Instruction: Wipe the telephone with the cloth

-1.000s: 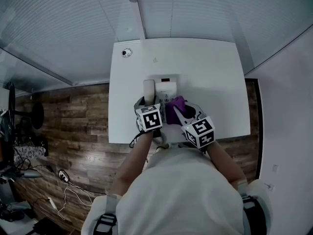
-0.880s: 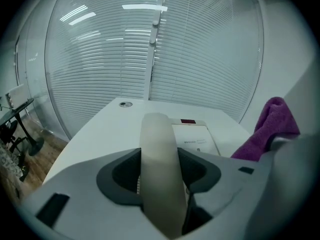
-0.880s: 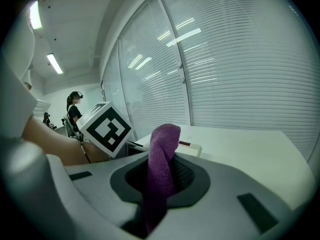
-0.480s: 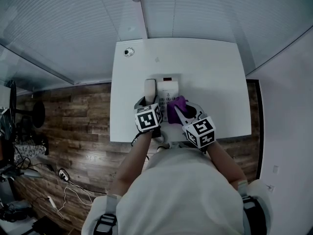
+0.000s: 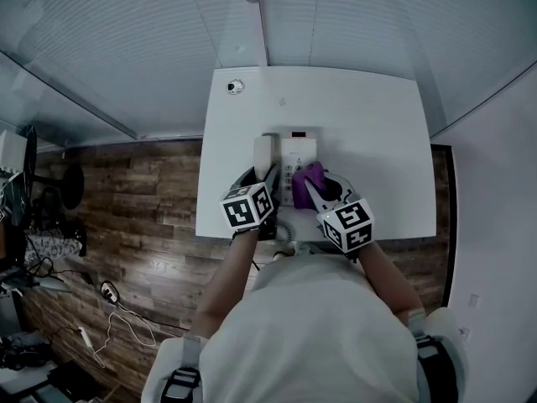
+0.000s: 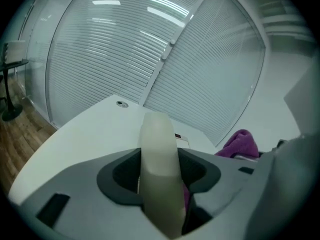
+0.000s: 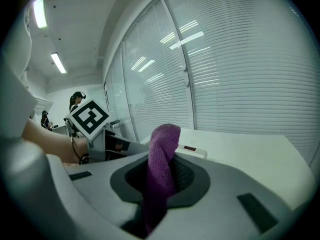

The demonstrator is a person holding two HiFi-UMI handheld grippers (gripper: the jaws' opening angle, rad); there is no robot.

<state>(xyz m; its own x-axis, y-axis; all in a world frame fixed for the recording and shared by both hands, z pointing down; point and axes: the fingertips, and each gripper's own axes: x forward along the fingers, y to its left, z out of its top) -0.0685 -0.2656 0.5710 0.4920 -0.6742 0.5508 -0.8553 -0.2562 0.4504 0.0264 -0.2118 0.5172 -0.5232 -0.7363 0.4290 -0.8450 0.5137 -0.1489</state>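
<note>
A white desk telephone [image 5: 300, 151] lies near the front of the white table [image 5: 369, 133]. Its cream handset [image 5: 263, 154] [image 6: 159, 159] is clamped in my left gripper [image 5: 258, 175] [image 6: 160, 184], which is shut on it at the phone's left side. My right gripper [image 5: 312, 185] [image 7: 159, 184] is shut on a purple cloth [image 5: 305, 179] [image 7: 162, 159], and the cloth rests over the phone's keypad area. In the left gripper view the cloth [image 6: 241, 143] shows at the right. The phone's base [image 7: 196, 150] peeks out behind the cloth in the right gripper view.
A round grommet [image 5: 235, 86] sits at the table's far left corner. Window blinds [image 5: 336, 15] run behind the table. Wooden floor [image 5: 134, 200] lies to the left, with cables [image 5: 117, 317] and a chair base [image 5: 71, 187] on it.
Both grippers have kept their holds. The left gripper's marker cube has shifted slightly left and toward me; the cloth stays on the phone's keypad.
</note>
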